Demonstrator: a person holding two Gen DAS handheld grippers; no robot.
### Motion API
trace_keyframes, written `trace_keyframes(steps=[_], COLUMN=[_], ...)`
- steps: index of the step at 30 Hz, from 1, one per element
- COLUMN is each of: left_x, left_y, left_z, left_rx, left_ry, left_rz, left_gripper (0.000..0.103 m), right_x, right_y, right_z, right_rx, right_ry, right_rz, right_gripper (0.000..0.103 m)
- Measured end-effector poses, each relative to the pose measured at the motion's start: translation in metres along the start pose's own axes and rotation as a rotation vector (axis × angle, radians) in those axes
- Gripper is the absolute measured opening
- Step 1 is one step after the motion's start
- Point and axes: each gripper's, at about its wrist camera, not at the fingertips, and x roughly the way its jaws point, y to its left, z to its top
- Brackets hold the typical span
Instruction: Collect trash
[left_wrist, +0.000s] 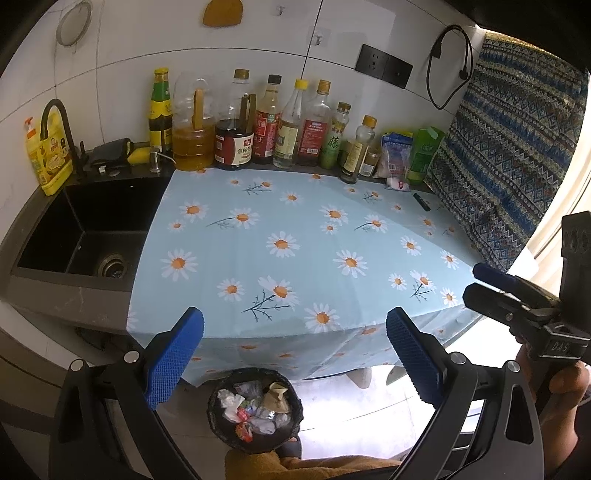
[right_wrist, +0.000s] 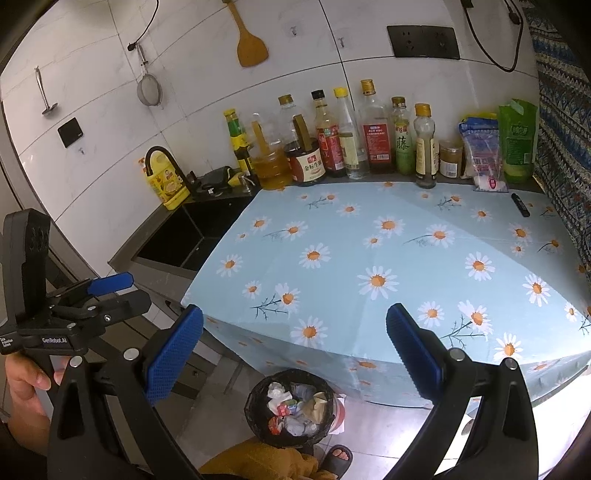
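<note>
1. "GenRobot.AI" is printed in white on the black body of the left gripper (right_wrist: 131, 291), seen left of the right gripper's fingers.
2. "DAS" stands on the body of the right gripper (left_wrist: 480, 282), at the far right of the left gripper.
3. "藤" is on the green label of a small bottle (right_wrist: 402, 142), far ahead.
4. "金标生抽" is on the dark jar (right_wrist: 306, 162) ahead; in the left wrist view only "金标" is readable.
</note>
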Motion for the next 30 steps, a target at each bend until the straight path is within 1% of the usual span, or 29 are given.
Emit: trace_keyframes(steps=[6,9,21,30], left_x=[0.0001,0.0003,0.0023,0.0034], left_y=[-0.0027,-0.0024,-0.0061,-0.0089], left_z=[0.0,-0.0006,-0.005,-0.0038], left_rx=[0.011,0.01,0.015,0.01], left_ry=[0.003,0.004,0.016,0.016], left_rz=[-0.004,0.005,0.0,0.018], left_gripper=[0.096,0.096,0.096,0.096], right_x=[0.0014,0.0024,-0.0032,-0.0012], right_y=[0.001,0.0005,-0.0028,-0.004], right_z=[-0.0048,-0.0058,-0.0084,-0.0077], right_rx=[0.005,0.004,0.02,0.025], right_ry=[0.008,0.017,0.012,0.018], right_rz=[0.002,0.005,0.018,0.017], right_gripper=[0.098,0.098,0.098,0.098])
